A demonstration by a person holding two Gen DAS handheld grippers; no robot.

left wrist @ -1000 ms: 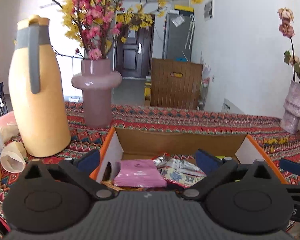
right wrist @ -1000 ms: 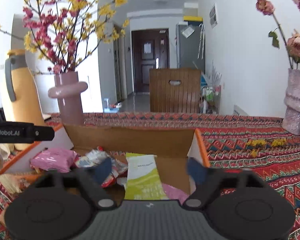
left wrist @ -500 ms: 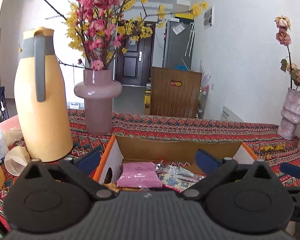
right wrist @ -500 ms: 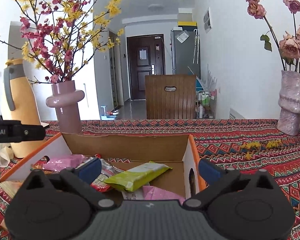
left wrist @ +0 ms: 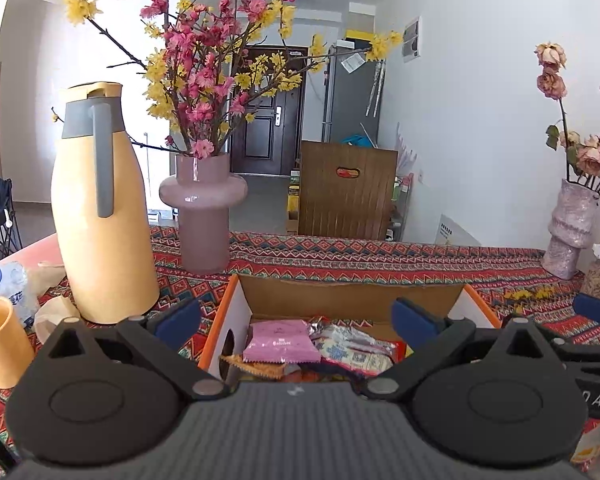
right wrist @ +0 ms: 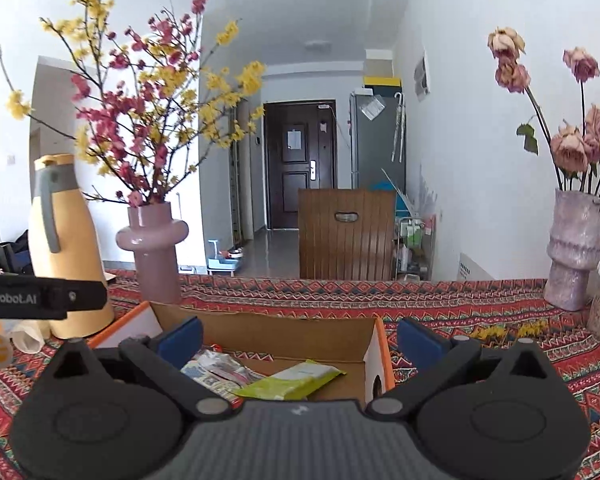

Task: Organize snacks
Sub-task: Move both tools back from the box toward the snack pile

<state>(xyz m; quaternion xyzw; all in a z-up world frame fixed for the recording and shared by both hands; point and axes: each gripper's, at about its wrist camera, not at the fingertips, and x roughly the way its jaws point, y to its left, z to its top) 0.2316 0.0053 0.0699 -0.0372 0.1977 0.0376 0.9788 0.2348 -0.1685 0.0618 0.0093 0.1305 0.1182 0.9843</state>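
An open cardboard box [left wrist: 340,296] with orange edges sits on the patterned tablecloth. In it lie a pink packet [left wrist: 278,340], a silvery blue packet [left wrist: 352,346] and an orange packet [left wrist: 260,366]. My left gripper [left wrist: 296,317] hovers open over the box's near side, with nothing between its blue pads. In the right wrist view the same box [right wrist: 260,334] holds a green packet [right wrist: 296,378] lying flat beside a silvery packet [right wrist: 216,366]. My right gripper [right wrist: 299,337] stands wide open above them, empty. The left gripper's body [right wrist: 40,296] shows at that view's left edge.
A tall yellow jug [left wrist: 100,208] and a pink vase of blossom branches [left wrist: 202,216] stand left of the box. An orange cup [left wrist: 0,340] and crumpled wrappers lie at the far left. A rough vase of dried roses [left wrist: 572,224] stands at the right. A wooden chair back [left wrist: 346,196] rises behind the table.
The right gripper's jaws spread and let go of the green packet, which dropped flat into the box. Both grippers rose and drew back from the box.
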